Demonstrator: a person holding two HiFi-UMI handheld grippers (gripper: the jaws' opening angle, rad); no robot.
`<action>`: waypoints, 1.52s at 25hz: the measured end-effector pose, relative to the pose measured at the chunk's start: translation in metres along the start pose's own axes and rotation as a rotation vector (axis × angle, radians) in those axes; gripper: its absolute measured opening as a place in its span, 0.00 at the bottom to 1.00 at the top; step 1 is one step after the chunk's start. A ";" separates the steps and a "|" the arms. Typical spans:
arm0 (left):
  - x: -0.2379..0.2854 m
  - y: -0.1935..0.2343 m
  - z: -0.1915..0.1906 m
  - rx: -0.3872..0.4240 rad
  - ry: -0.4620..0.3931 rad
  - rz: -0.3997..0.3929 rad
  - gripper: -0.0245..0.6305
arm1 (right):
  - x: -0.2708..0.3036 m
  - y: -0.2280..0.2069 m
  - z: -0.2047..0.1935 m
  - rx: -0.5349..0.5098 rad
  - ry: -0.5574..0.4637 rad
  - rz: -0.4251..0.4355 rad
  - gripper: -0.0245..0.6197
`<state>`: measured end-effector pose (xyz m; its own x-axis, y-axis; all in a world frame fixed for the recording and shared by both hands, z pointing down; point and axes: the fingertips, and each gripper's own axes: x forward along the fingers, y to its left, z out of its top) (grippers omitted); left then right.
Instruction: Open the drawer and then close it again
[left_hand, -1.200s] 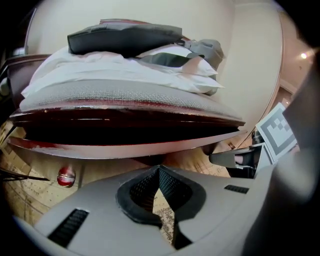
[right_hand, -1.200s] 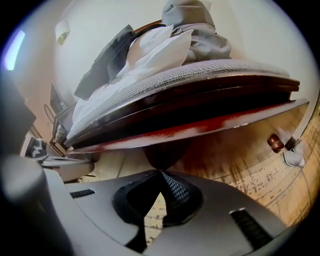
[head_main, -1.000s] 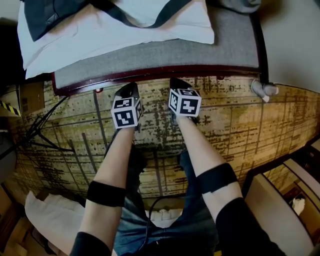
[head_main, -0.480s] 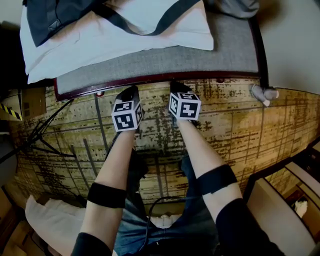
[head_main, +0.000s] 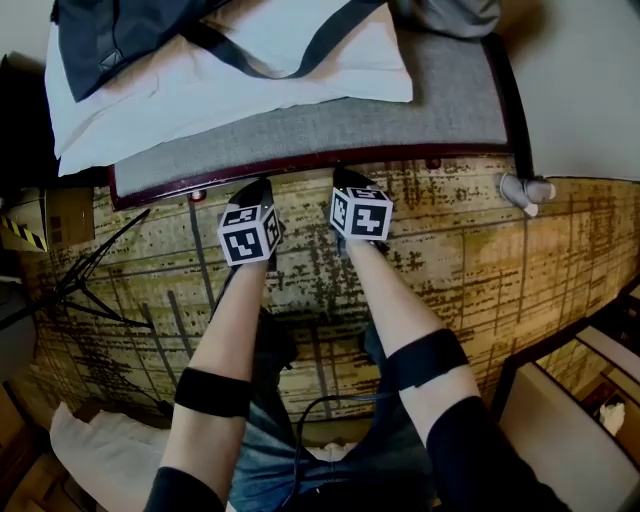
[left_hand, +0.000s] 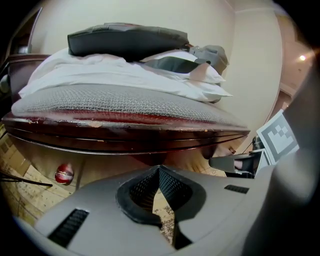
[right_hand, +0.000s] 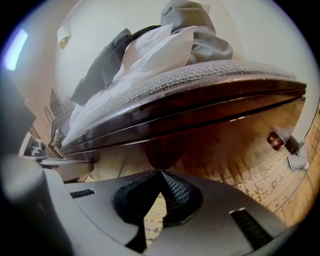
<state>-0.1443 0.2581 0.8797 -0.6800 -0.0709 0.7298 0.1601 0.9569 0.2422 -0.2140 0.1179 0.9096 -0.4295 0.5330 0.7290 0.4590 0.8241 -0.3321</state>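
Head view: left claw (head_main: 258, 186) and right claw (head_main: 346, 176), both pinched together empty, seemingly almost touch the bench rail (head_main: 400, 157).

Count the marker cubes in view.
2: one cube sits on the left gripper, the other on the right gripper, side by side. None seems hidden.
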 end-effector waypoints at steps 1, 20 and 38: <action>0.000 0.000 0.000 0.004 -0.002 -0.002 0.04 | 0.000 -0.001 -0.001 -0.015 0.002 0.001 0.04; -0.231 -0.091 0.102 0.124 -0.100 -0.053 0.04 | -0.237 0.073 0.131 -0.135 -0.128 0.056 0.05; -0.484 -0.166 0.219 0.185 -0.239 -0.063 0.04 | -0.511 0.134 0.240 -0.248 -0.294 0.131 0.05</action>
<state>0.0019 0.1956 0.3460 -0.8368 -0.0845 0.5409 -0.0057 0.9893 0.1458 -0.1197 0.0015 0.3488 -0.5423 0.6924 0.4759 0.6830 0.6932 -0.2303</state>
